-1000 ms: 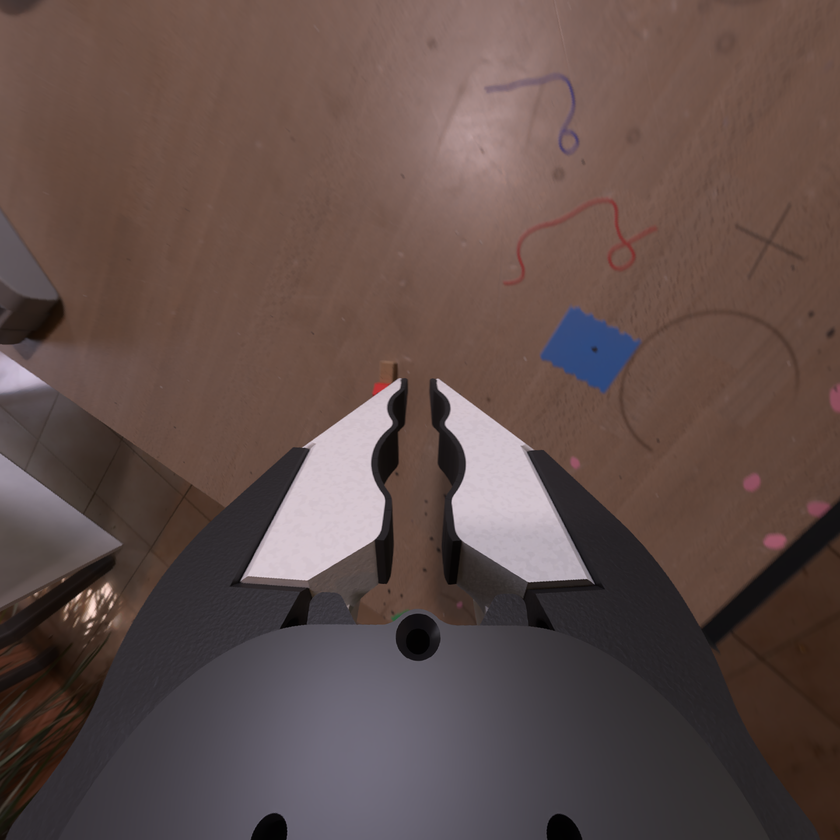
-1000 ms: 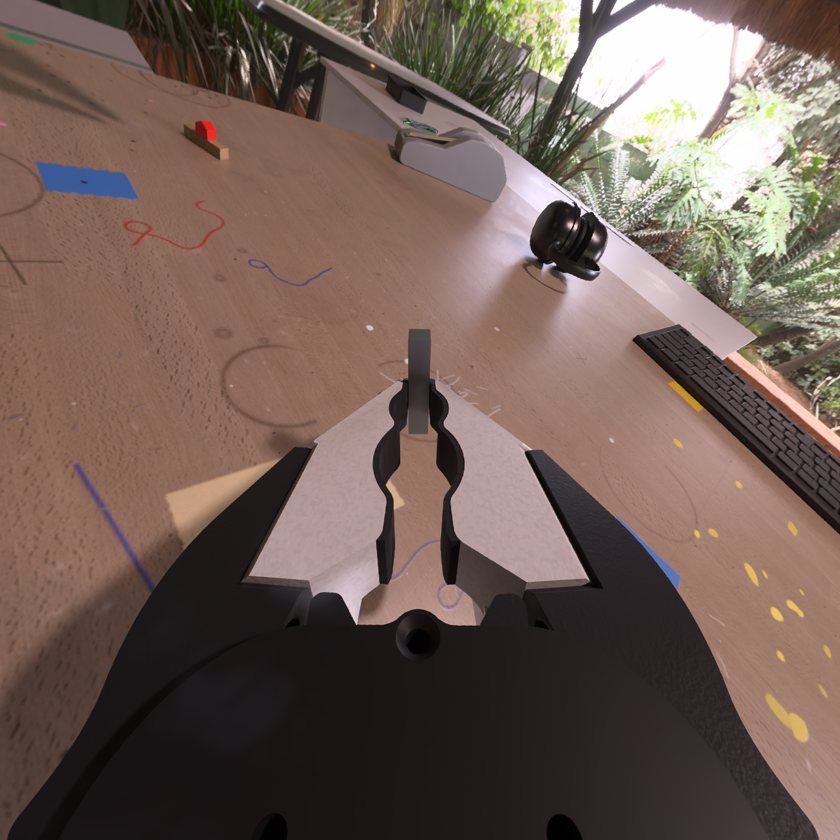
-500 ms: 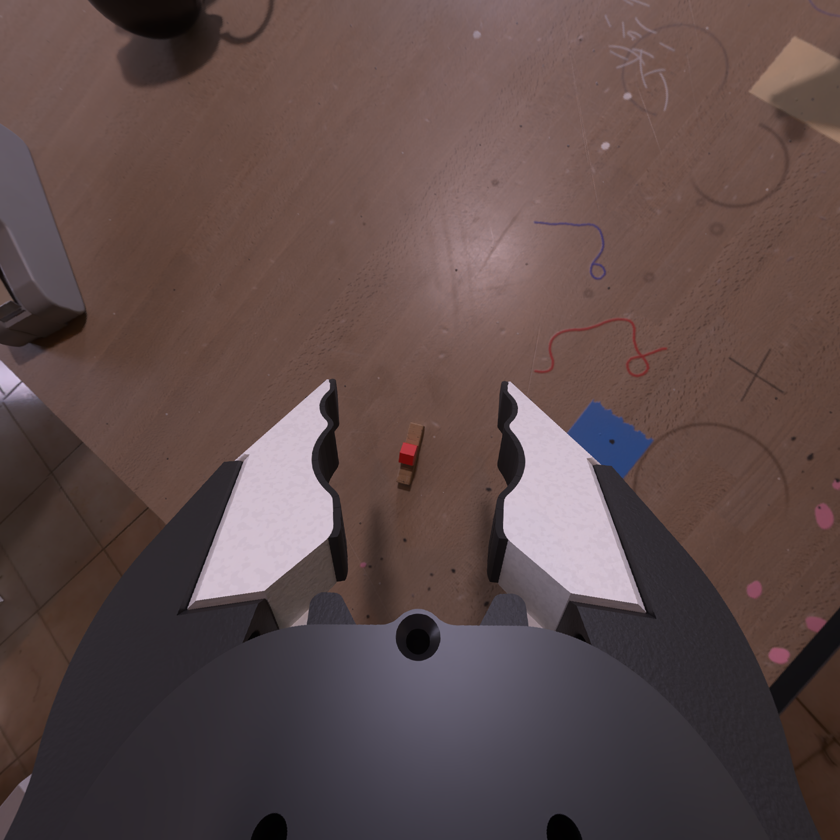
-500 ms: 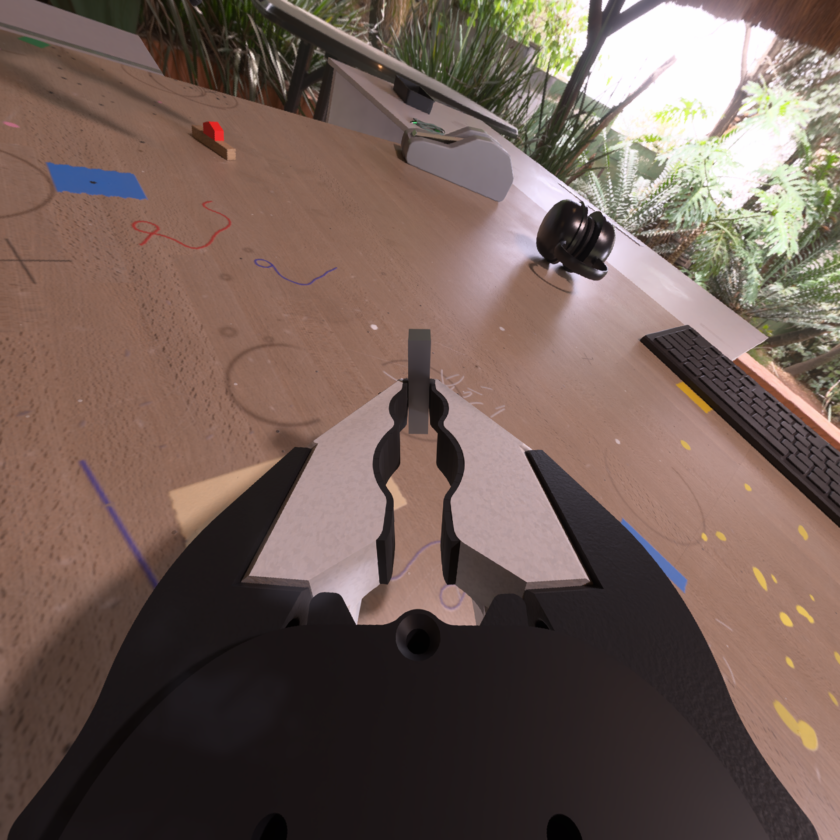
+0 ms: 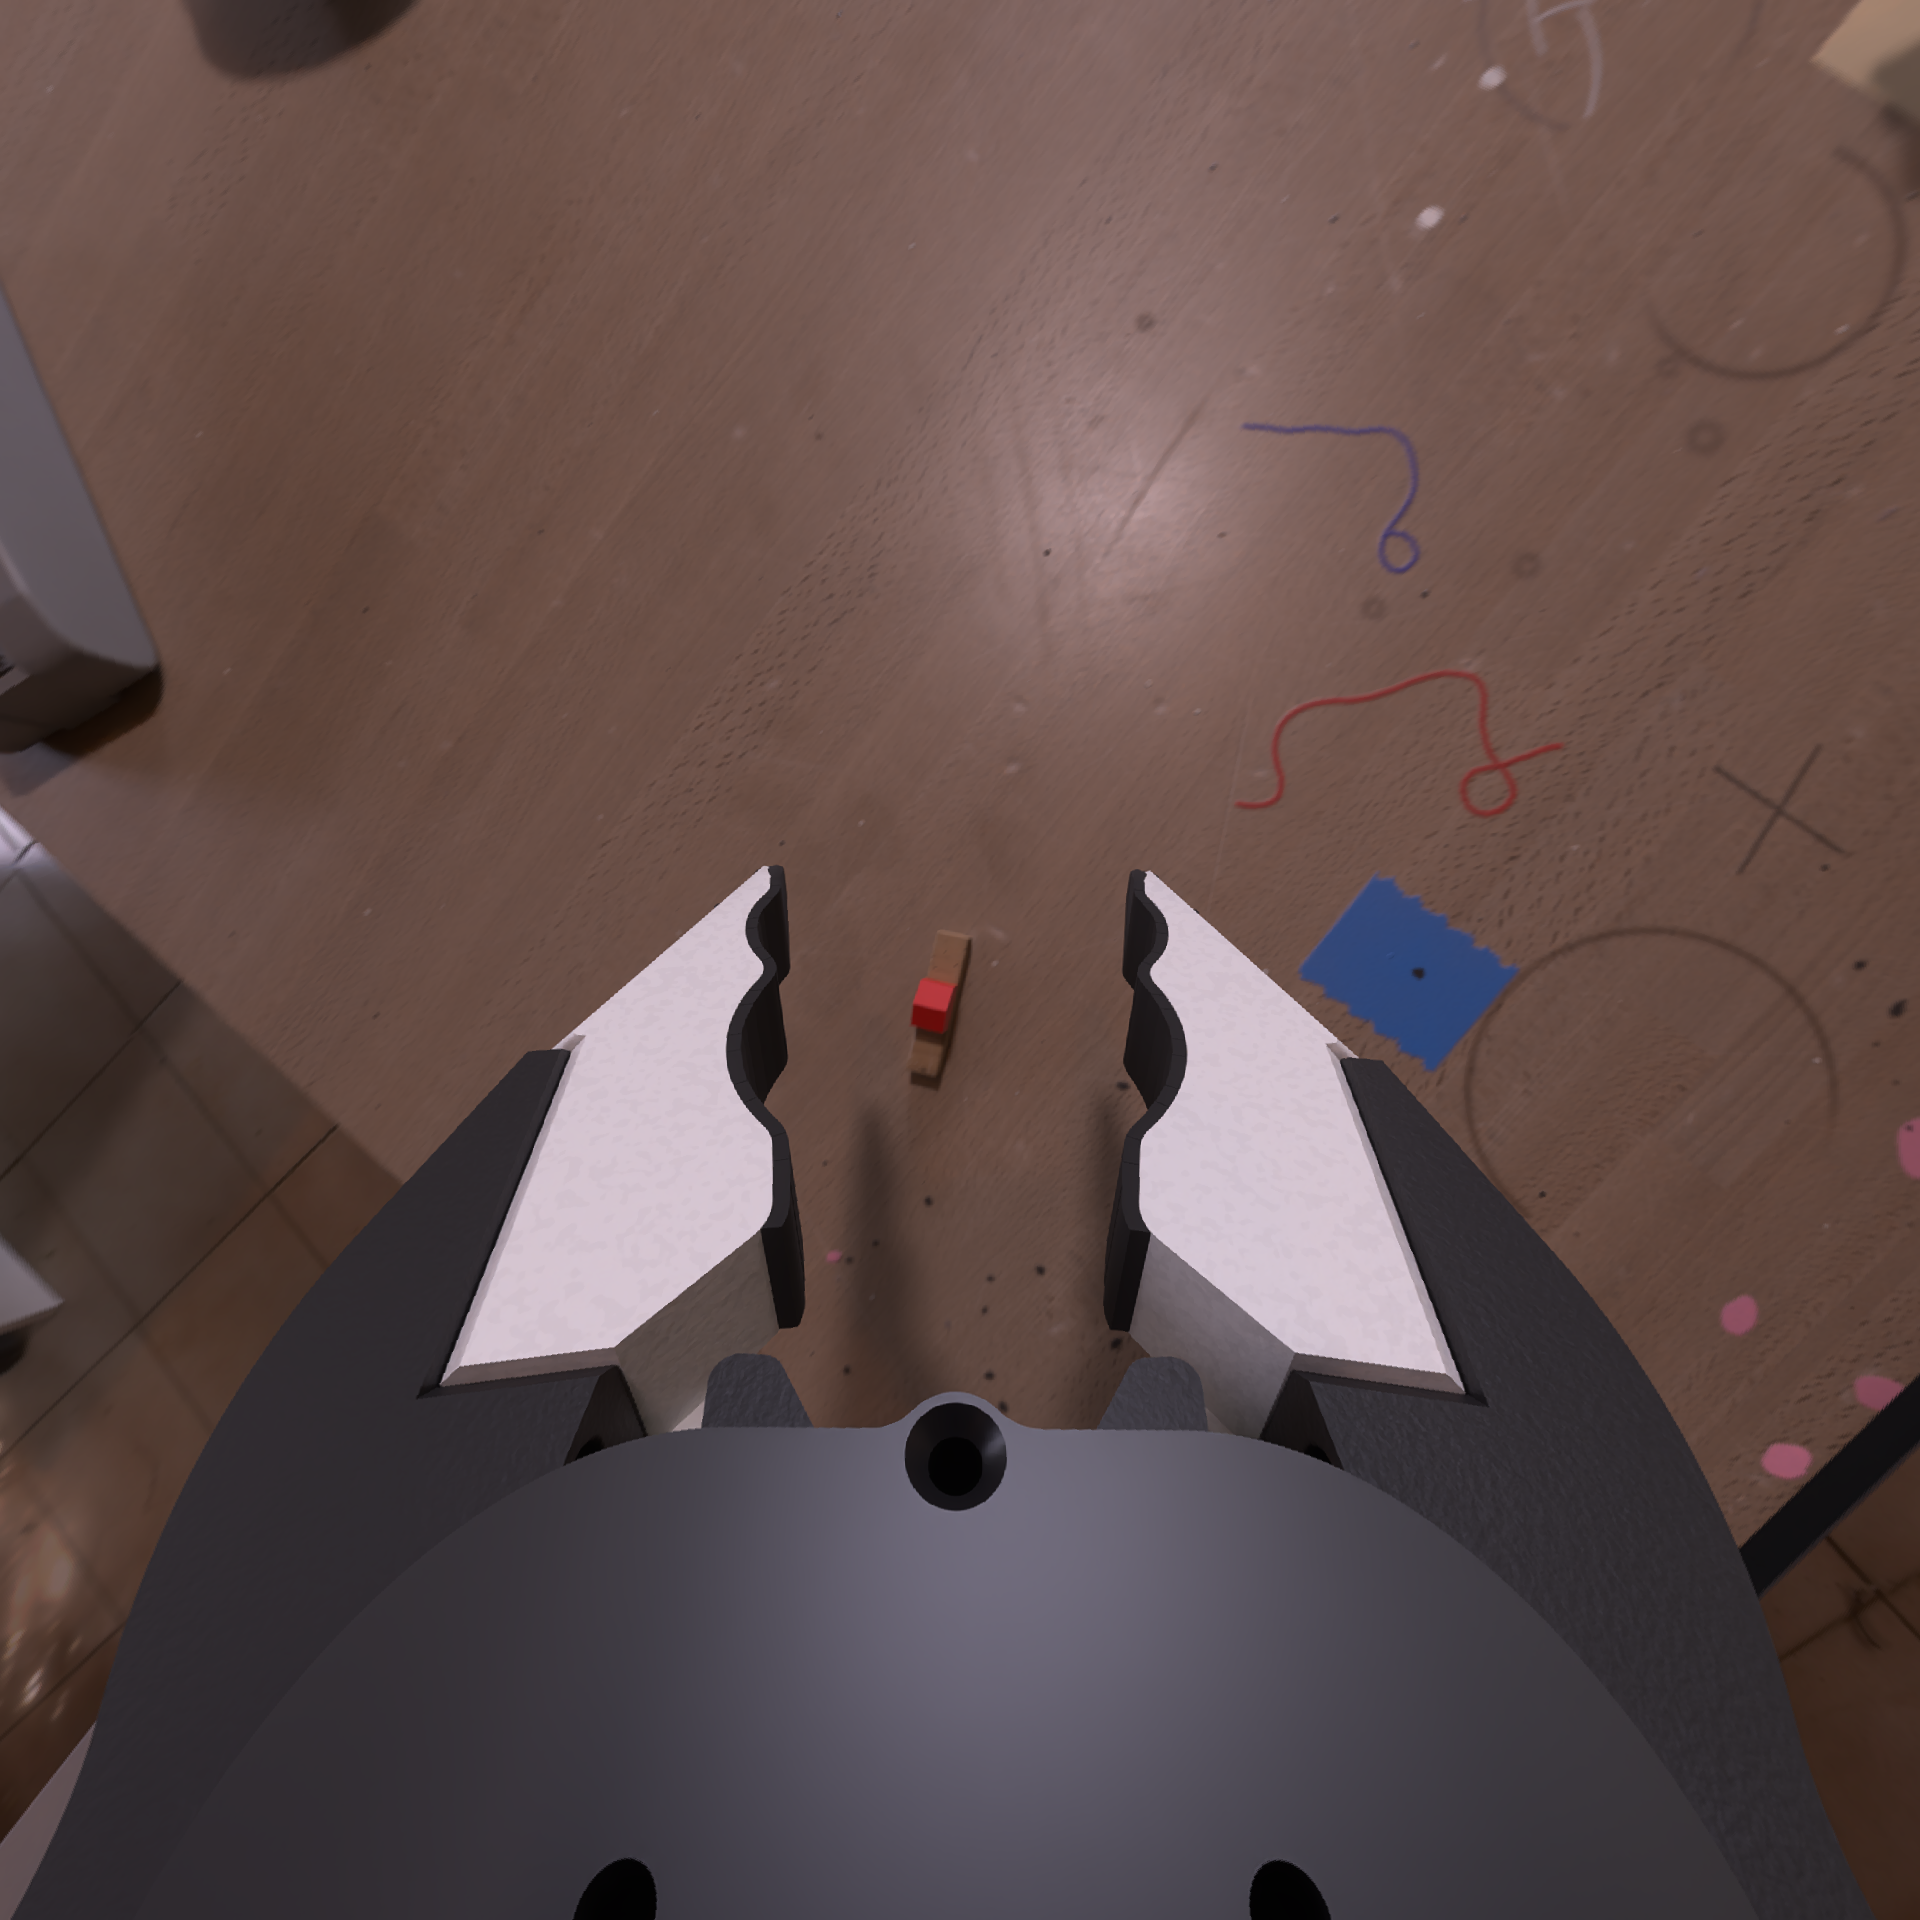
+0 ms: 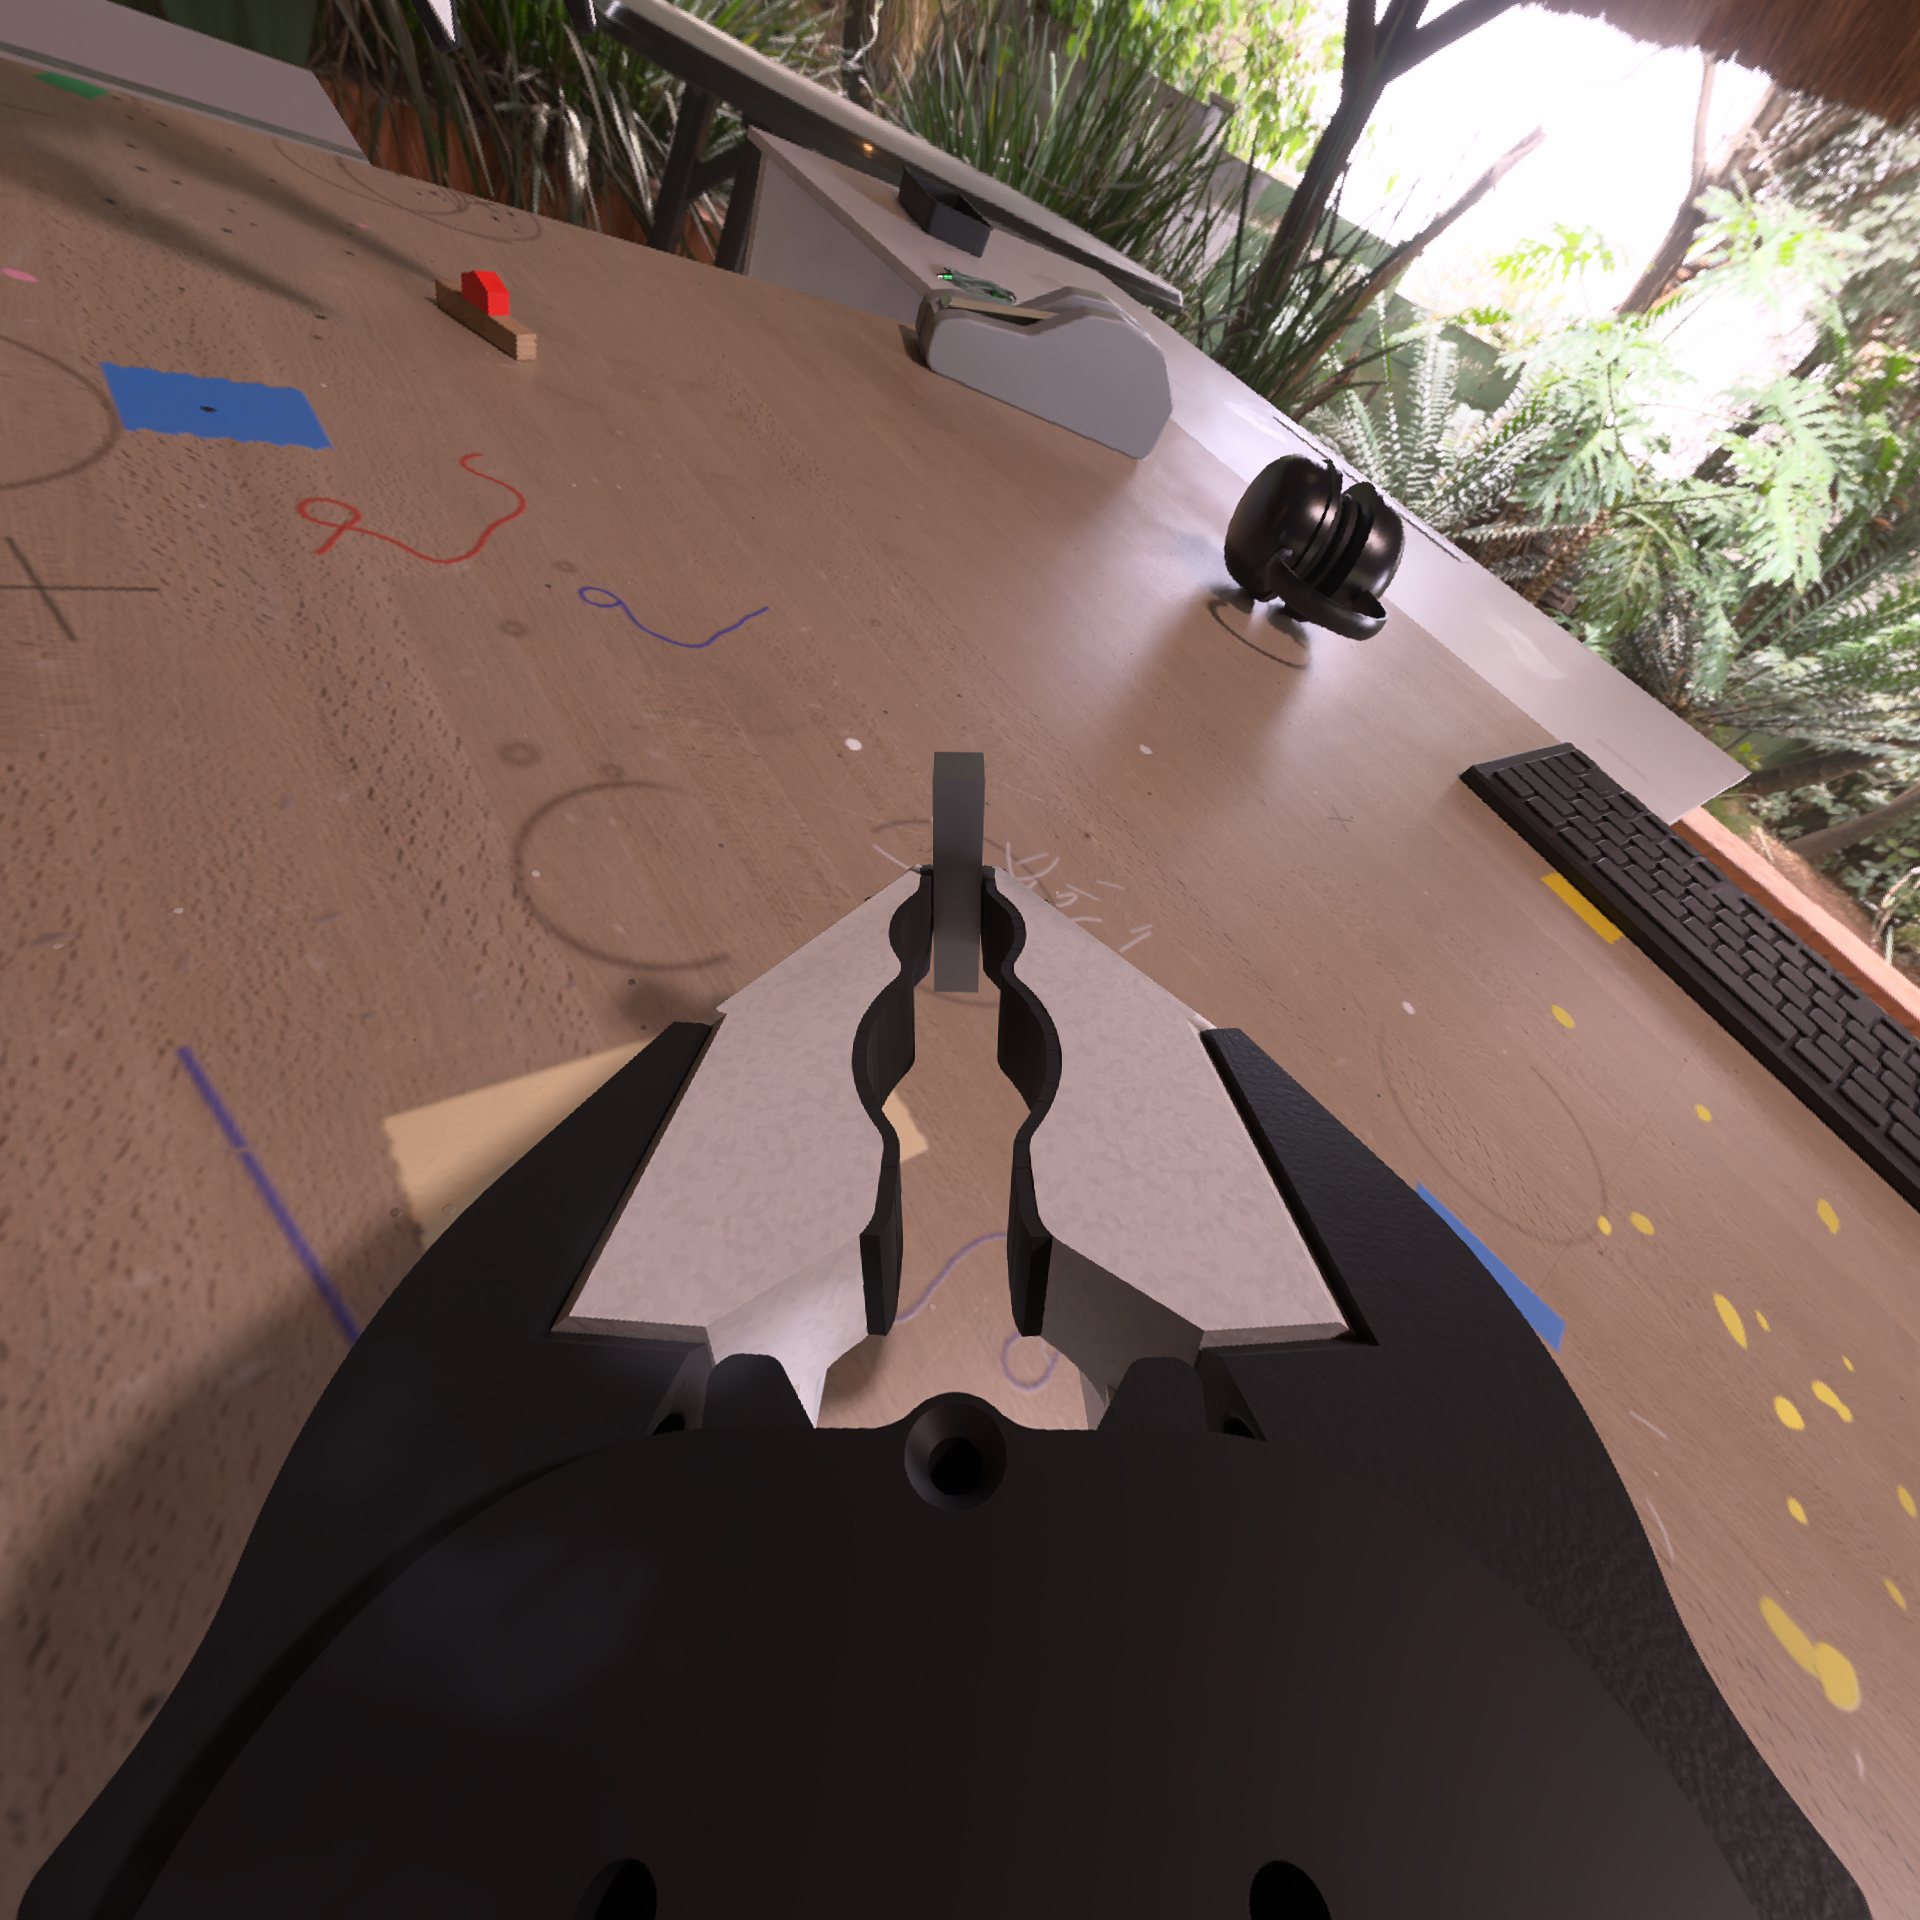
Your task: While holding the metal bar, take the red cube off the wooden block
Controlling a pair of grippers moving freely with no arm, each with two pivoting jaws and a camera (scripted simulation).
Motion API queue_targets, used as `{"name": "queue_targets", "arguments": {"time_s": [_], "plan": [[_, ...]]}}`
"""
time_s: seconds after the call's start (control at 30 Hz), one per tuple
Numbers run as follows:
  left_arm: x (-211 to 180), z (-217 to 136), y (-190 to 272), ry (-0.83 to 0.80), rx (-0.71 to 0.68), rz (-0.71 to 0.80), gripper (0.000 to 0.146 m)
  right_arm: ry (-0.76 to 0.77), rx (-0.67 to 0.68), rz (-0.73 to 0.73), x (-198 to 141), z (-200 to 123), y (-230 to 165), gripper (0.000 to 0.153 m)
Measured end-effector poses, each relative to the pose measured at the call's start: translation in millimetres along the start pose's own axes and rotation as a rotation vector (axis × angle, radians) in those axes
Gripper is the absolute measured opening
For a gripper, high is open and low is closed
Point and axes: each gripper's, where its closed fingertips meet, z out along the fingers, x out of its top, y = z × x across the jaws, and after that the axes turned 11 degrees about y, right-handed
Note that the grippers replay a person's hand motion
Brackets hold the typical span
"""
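Above the wooden block: left gripper spread, empty.
Right gripper clamps my metal bar; red cube not yet lifted.

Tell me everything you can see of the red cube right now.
The red cube is small, plain and bright red with sharp edges and a matte face. It sits on the wooden block, a narrow pale strip lying flat on the table, about midway along it. Nothing else touches it. The open left tongs hang above, framing it. In the right wrist view it shows far off.
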Motion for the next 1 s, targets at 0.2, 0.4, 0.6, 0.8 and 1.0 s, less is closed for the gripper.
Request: {"name": "queue_targets", "arguments": {"time_s": [0.2,0.4,0.6,0.8,1.0], "plan": [[2.9,-16.4,-13.2,0.020,0.084,-0.026,0.065,0.004,-0.011,0.007,0.2,-0.6,2.2,0.008],[-3.6,-25.8,-26.1,-0.031,0.143,-0.002,0.057,0.007,-0.007,0.005,0.7,-0.4,1.8,0.008],[-1.3,-24.9,-41.4,-0.058,0.192,0.039,0.000,0.020,-0.005,0.010,2.1,-0.8,2.2,0.008],[-0.4,-19.6,-41.5,-0.076,0.165,0.083,0.016,0.028,-0.009,0.015,3.0,-1.0,3.1,0.008],[-3.9,-17.1,-38.0,-0.106,0.127,0.090,0.020,0.028,-0.008,0.011,3.0,-0.7,3.0,0.008]]}}
